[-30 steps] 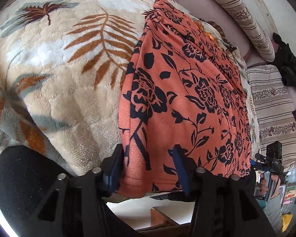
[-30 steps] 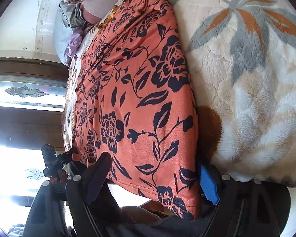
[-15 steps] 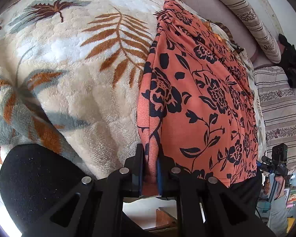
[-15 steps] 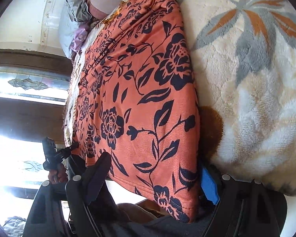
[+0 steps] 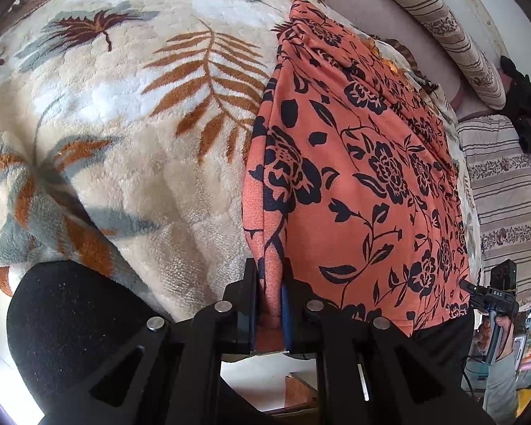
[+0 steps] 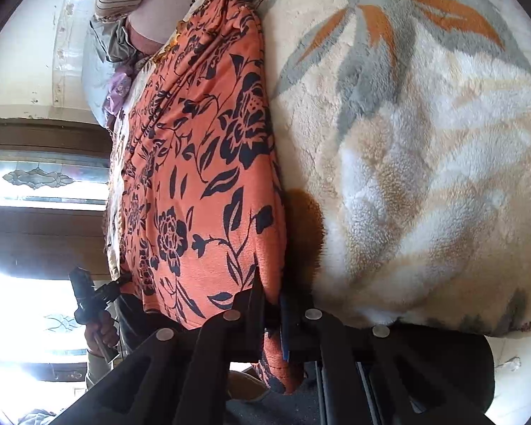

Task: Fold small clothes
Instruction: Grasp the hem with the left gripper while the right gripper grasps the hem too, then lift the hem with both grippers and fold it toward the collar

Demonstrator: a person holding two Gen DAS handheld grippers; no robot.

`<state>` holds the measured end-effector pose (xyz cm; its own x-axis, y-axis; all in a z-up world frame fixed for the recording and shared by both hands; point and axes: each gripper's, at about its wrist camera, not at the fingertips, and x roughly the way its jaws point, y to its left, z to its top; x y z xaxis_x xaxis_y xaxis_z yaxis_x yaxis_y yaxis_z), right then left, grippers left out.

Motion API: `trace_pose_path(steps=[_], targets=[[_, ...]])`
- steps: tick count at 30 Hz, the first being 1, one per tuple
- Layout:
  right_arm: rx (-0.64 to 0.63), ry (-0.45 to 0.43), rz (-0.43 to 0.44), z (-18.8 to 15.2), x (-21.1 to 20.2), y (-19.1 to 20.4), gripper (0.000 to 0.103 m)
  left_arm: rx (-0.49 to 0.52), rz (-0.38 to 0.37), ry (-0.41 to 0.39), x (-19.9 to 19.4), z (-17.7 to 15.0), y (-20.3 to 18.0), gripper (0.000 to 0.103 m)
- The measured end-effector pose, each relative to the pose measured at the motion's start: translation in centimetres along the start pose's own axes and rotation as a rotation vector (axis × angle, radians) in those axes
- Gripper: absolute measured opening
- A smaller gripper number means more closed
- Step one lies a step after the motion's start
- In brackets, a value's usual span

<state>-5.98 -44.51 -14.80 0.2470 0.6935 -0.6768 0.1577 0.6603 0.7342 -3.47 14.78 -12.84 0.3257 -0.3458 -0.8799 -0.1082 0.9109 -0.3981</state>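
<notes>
Open bed, left side: the fleece blanket (image 5: pixel 131 148) beside the orange floral garment (image 5: pixel 354 184) lies bare, free for a pass.
Open bed, right side: the blanket (image 6: pixel 424 177) is bare too.
Far end: a striped bolster (image 5: pixel 439 24) and a dark bundle of cloth (image 5: pixel 524 106) close off the head of the bed.
Near edge: the left tool (image 5: pixel 269 304) and the right tool (image 6: pixel 272 315) each pinch a hem corner, filling that edge.

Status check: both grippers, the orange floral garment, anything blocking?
Left gripper shut on near left corner of orange floral garment. Right gripper just closed on near right corner. Garment flat on fleece blanket. Nothing in the way.
</notes>
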Motion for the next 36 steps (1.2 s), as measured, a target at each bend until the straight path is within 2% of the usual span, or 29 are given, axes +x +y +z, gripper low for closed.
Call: trace_pose_path(steps=[4, 6, 9, 11, 15, 17, 20, 24, 27, 31, 33, 34, 35, 36], targets=[[0.000, -0.108, 0.139, -0.8, -2.8, 1.9, 0.007, 0.000, -0.052, -0.109, -3.5, 0.5, -0.8, 0.008], [-0.005, -0.135, 0.170, -1.1, -3.6, 2.4, 0.006, -0.001, -0.051, -0.137, -4.5, 0.8, -0.9, 0.008], [0.029, -0.107, 0.152, -1.1, -2.4, 1.2, 0.006, 0.002, -0.004, -0.081, -2.7, 0.8, -0.4, 0.008], [0.059, -0.092, 0.171, -1.3, -1.6, 0.4, 0.006, 0.000, 0.016, -0.058, -1.8, 0.6, 0.0, 0.008], [0.038, -0.129, 0.211, -1.0, -2.5, 1.2, 0.006, 0.001, -0.027, -0.109, -2.9, 0.9, -0.6, 0.008], [0.045, -0.129, 0.198, -0.7, -2.4, 0.9, 0.006, 0.007, -0.006, -0.093, -2.4, 1.2, -0.4, 0.008], [0.084, -0.079, 0.164, -0.7, -0.8, -0.4, 0.006, -0.022, 0.029, -0.023, -0.2, 1.0, 0.7, 0.008], [0.097, -0.104, 0.205, 0.0, -1.4, 0.2, 0.006, -0.015, -0.013, -0.059, -1.4, 2.1, 0.1, 0.007], [0.029, -0.162, 0.261, 3.3, -3.6, 3.6, 0.006, 0.022, -0.056, -0.145, -4.2, 6.0, -2.1, 0.007], [-0.060, -0.287, 0.354, 12.2, -6.5, 8.7, 0.006, 0.051, -0.092, -0.304, -7.1, 15.2, -5.3, 0.007], [-0.050, -0.353, 0.378, 17.5, -6.6, 10.0, 0.006, 0.046, -0.086, -0.361, -6.5, 20.2, -6.4, 0.007], [-0.011, -0.357, 0.402, 20.2, -5.8, 9.9, 0.010, 0.029, -0.078, -0.358, -5.1, 22.7, -6.5, 0.008], [0.012, -0.351, 0.381, 22.7, -4.5, 9.7, 0.010, 0.004, -0.049, -0.349, -3.4, 24.9, -6.3, 0.011], [0.032, -0.360, 0.313, 24.9, -3.2, 9.1, 0.010, -0.026, -0.009, -0.345, -1.3, 26.9, -6.0, 0.012]])
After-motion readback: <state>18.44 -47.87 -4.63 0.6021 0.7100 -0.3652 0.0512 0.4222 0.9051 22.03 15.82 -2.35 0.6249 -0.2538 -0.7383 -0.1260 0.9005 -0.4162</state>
